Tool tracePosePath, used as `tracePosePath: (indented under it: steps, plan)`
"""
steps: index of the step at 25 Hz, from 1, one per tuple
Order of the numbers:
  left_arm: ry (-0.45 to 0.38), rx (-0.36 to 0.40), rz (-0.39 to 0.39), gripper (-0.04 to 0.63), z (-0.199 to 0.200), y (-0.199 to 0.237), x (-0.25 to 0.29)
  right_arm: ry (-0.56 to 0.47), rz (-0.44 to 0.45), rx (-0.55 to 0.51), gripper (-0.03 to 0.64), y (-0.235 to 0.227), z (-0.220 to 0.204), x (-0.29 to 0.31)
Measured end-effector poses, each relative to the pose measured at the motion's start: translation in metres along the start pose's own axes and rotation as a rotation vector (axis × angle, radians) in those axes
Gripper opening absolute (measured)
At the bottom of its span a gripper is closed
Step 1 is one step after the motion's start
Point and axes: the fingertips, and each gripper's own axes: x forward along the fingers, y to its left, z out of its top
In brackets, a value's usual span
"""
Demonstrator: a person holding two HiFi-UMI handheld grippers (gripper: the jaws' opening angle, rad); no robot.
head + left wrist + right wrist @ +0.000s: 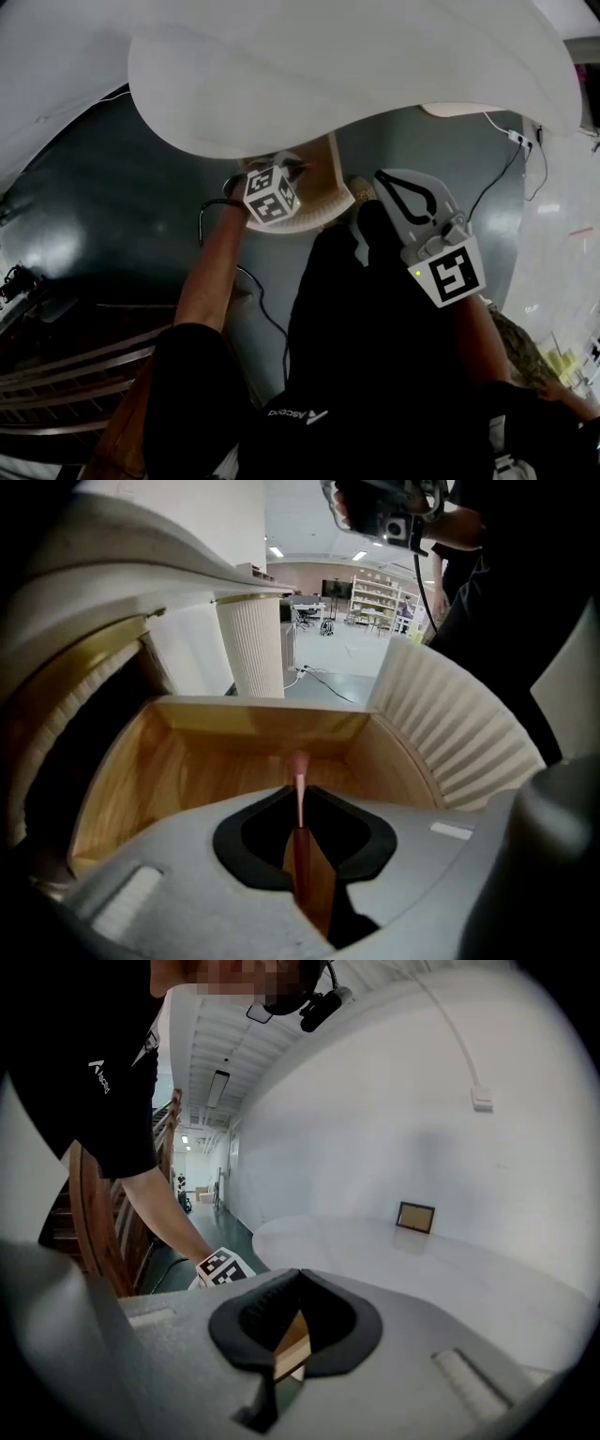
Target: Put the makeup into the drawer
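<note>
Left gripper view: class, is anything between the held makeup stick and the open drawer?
Nothing visible does. The left gripper clamps the makeup stick, whose tip points into the open drawer. The drawer's wooden floor ahead looks bare.

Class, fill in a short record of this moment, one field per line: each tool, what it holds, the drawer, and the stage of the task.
left tool: shut on a slim pink makeup stick
makeup stick: pinched between the jaws, its tip out over the drawer's inside
drawer: open, wooden inside, ribbed white front
right tool: jaws together, nothing held
stage: makeup over the drawer, not yet released
</note>
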Motion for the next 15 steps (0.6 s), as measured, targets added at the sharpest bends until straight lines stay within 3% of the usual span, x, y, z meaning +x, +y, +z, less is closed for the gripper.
tracePosePath:
  steps: [8, 15]
  plan:
    - [0.042, -0.020, 0.004, 0.055, -0.012, 0.009, 0.025, 0.046, 0.009, -0.022, 0.003, -0.004, -0.009, 0.009]
    - [0.055, -0.032, -0.001, 0.089, -0.010, 0.007, 0.031, 0.028, -0.005, 0.009, 0.003, -0.009, -0.010, 0.005]
